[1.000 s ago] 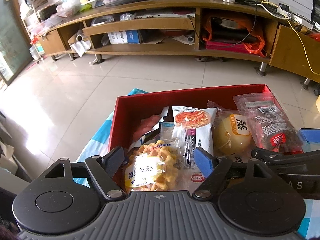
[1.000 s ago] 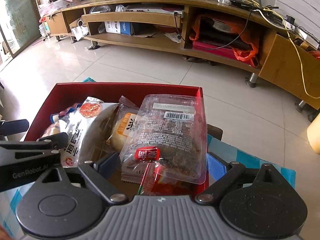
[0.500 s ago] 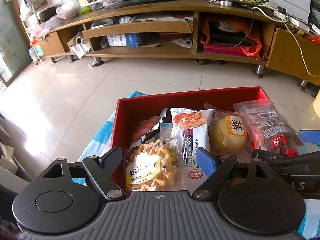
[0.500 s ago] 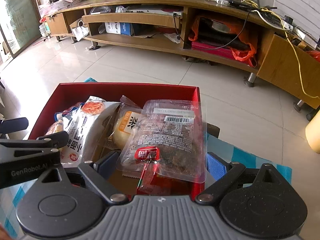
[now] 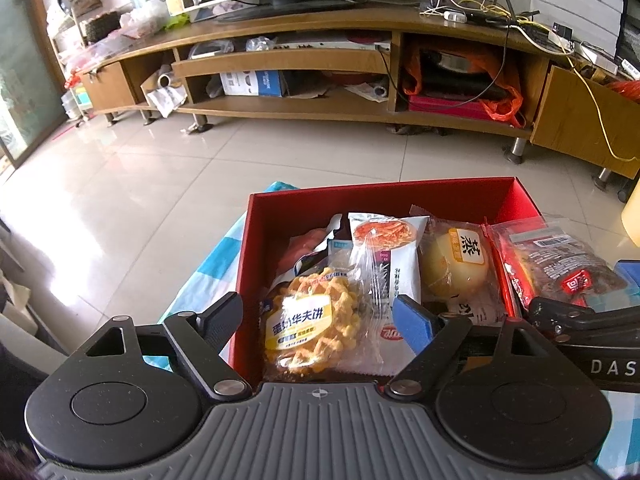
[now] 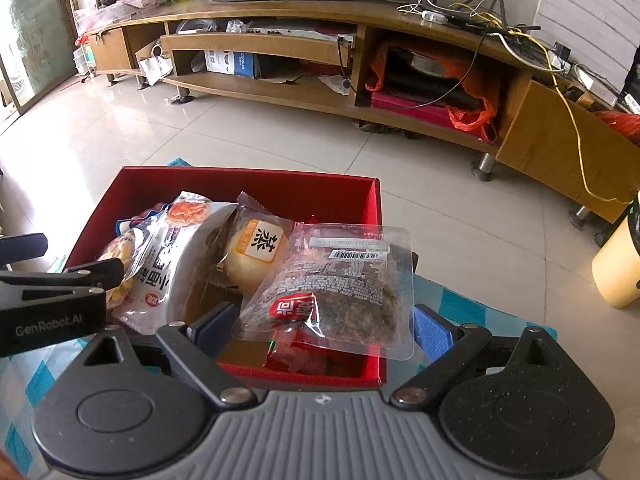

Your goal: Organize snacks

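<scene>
A red box (image 5: 380,188) (image 6: 248,174) holds several snack packs. My left gripper (image 5: 316,318) stands open over its near left part. A yellow waffle pack (image 5: 316,320) lies between the fingers, and the pads are clear of it. Beside it lie a white noodle-snack pack (image 5: 396,256) and a round yellow bun pack (image 5: 456,264). My right gripper (image 6: 324,326) is shut on a clear packet of dark crumbly snack (image 6: 340,288), with its edges against both pads. The packet hangs over the box's near right corner.
The box sits on a blue-and-white checked cloth (image 6: 452,300). Beyond it are a shiny tile floor (image 5: 160,184) and a long wooden TV cabinet (image 5: 320,108) with cluttered shelves. A pale yellow container (image 6: 616,272) stands on the floor at the right.
My left gripper's jaws have spread wider around the waffle pack. The right gripper has drawn the clear packet toward the box's near right corner. Both views have pulled back slightly.
</scene>
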Demonstrator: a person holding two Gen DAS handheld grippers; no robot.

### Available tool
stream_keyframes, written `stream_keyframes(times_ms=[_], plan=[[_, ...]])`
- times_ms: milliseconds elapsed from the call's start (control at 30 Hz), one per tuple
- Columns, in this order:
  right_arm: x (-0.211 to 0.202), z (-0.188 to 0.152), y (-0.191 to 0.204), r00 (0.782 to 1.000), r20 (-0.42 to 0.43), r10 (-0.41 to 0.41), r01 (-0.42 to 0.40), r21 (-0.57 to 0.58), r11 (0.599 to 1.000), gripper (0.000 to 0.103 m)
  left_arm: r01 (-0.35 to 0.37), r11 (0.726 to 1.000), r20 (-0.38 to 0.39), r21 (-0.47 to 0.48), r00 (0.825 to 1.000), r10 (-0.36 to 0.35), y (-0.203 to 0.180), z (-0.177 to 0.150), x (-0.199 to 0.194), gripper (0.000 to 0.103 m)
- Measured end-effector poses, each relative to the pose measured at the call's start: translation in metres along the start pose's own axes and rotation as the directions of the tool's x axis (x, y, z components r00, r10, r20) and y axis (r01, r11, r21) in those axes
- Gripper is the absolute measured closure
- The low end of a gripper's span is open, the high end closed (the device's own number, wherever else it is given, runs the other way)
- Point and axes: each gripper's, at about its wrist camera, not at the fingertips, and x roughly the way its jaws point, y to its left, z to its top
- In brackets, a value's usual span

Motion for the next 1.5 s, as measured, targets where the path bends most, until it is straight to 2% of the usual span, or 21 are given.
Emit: stream_keyframes(times_ms=[400, 700, 967, 1267, 1500], plan=[[-0.020, -0.017, 0.003, 1.000, 0.001, -0.002, 0.002, 0.014, 1.000, 0.010, 0.024, 1.000, -0.002, -0.018, 1.000, -0.024, 0.010, -0.017, -0.018, 0.014], [-0.038, -0.042, 0.003, 1.000, -0.004, -0.006, 0.006, 0.040, 0.999, 0.010, 0.042, 0.998, -0.005, -0.044, 0.999, -0.042, 0.018, -0.037, -0.034, 0.011], [-0.054, -0.070, 0.007, 1.000, -0.013, -0.007, 0.008, 0.043, 0.999, 0.010, 0.060, 0.998, -0.019, -0.024, 0.998, -0.060, 0.012, -0.064, -0.048, 0.011], [-0.082, -0.099, 0.008, 1.000, 0.010, -0.006, 0.005, 0.059, 0.998, 0.010, 0.067, 0.997, -0.019, -0.024, 0.998, -0.067, 0.014, -0.094, -0.066, 0.009], [-0.092, -0.109, 0.011, 0.999, 0.043, 0.002, -0.004, 0.048, 0.999, 0.010, 0.076, 0.997, -0.013, -0.033, 0.997, -0.077, 0.017, -0.112, -0.081, 0.006]])
